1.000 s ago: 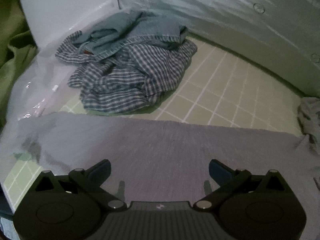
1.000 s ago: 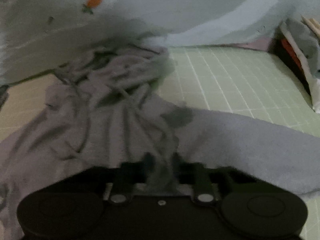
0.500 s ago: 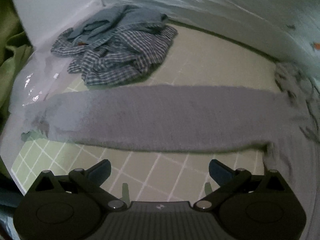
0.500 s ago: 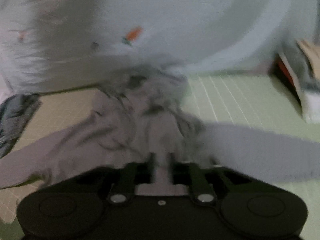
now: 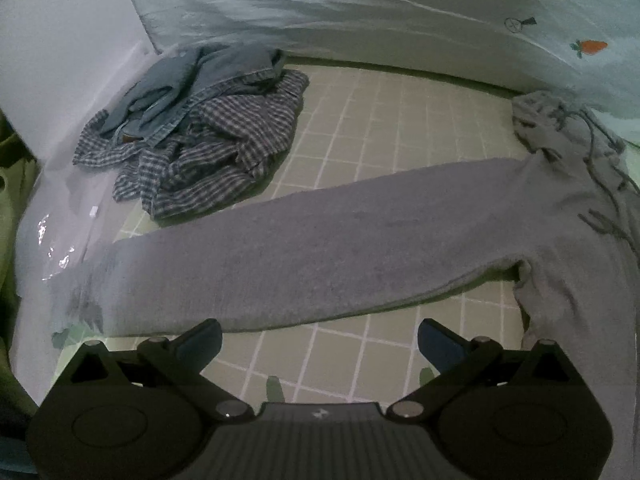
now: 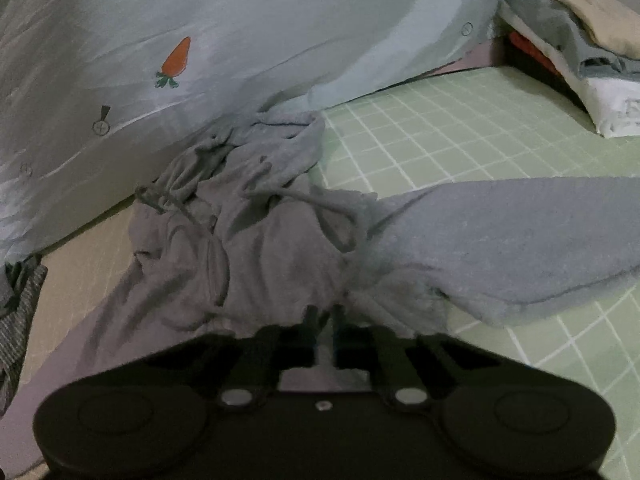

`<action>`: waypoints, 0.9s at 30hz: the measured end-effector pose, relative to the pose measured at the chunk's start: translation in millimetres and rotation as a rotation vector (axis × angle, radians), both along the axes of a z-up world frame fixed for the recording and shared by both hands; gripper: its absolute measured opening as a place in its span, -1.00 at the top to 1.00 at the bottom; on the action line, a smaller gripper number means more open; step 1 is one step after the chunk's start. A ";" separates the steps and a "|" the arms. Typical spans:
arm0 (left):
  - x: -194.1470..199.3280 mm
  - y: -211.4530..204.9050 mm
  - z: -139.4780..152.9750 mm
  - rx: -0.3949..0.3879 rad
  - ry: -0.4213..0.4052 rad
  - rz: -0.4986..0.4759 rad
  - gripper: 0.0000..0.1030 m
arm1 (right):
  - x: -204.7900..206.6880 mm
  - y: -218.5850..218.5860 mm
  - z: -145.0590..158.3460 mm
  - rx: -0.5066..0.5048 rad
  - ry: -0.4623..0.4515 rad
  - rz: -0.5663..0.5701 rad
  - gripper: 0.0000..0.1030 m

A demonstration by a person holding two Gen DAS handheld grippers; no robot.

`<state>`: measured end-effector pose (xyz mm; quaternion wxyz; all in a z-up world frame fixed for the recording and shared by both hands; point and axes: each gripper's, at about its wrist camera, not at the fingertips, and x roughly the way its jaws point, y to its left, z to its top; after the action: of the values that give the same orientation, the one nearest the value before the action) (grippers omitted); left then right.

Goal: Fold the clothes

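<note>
Grey sweatpants [image 5: 320, 248] lie on the green grid mat [image 5: 380, 128]. One leg stretches across the left wrist view, the bunched waist with its drawstring at the right. My left gripper [image 5: 320, 340] is open and empty, just in front of that leg. In the right wrist view the waist and crotch [image 6: 256, 248] fill the middle and the other leg [image 6: 512, 240] runs right. My right gripper [image 6: 323, 316] is shut on the sweatpants at the crotch.
A pile of a plaid shirt [image 5: 216, 160] and blue jeans [image 5: 192, 80] lies at the back left. A pale sheet with a carrot print [image 6: 176, 58] hangs behind. Folded clothes [image 6: 580, 40] are stacked at the back right. Clear plastic [image 5: 56, 240] lies at the left.
My left gripper has pulled back off the pant leg, so the whole leg and bare mat show in front. My right gripper stays shut on the crotch as the waist shifted.
</note>
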<state>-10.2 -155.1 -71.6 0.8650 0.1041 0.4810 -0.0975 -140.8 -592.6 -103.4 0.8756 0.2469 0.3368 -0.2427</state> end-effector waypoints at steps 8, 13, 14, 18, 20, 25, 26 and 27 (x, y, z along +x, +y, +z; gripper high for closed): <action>10.0 11.9 -8.5 -0.054 0.038 0.019 -0.99 | -36.9 24.0 42.7 -0.013 -0.118 0.004 0.99; 17.0 10.5 -8.0 -0.080 0.038 -0.023 -0.99 | -32.5 34.3 46.1 -0.021 -0.078 -0.009 0.87; 18.3 10.5 -7.8 -0.082 0.038 -0.031 -0.99 | -27.5 33.2 40.6 -0.024 -0.054 -0.022 0.58; 24.5 10.3 -3.7 -0.062 0.026 -0.071 -0.99 | -10.8 16.9 13.2 0.047 -0.013 -0.097 0.41; 27.3 10.2 -1.0 -0.043 0.013 -0.093 -0.99 | -3.0 11.7 4.7 0.054 -0.014 -0.115 0.41; 30.6 15.4 -0.4 -0.022 0.015 -0.116 -0.99 | 13.9 2.5 -15.9 0.079 -0.003 -0.159 0.92; 31.0 17.2 -1.3 -0.024 0.020 -0.115 -0.99 | 10.4 5.9 -13.1 0.074 -0.021 -0.164 0.92; 32.2 18.6 -2.8 -0.028 0.028 -0.113 -0.99 | 6.9 9.5 -10.1 0.069 -0.039 -0.169 0.92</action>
<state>22.0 -136.5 -74.4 0.8528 0.1177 0.4849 -0.1543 -133.9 -583.1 -113.5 0.8494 0.3089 0.3058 -0.2993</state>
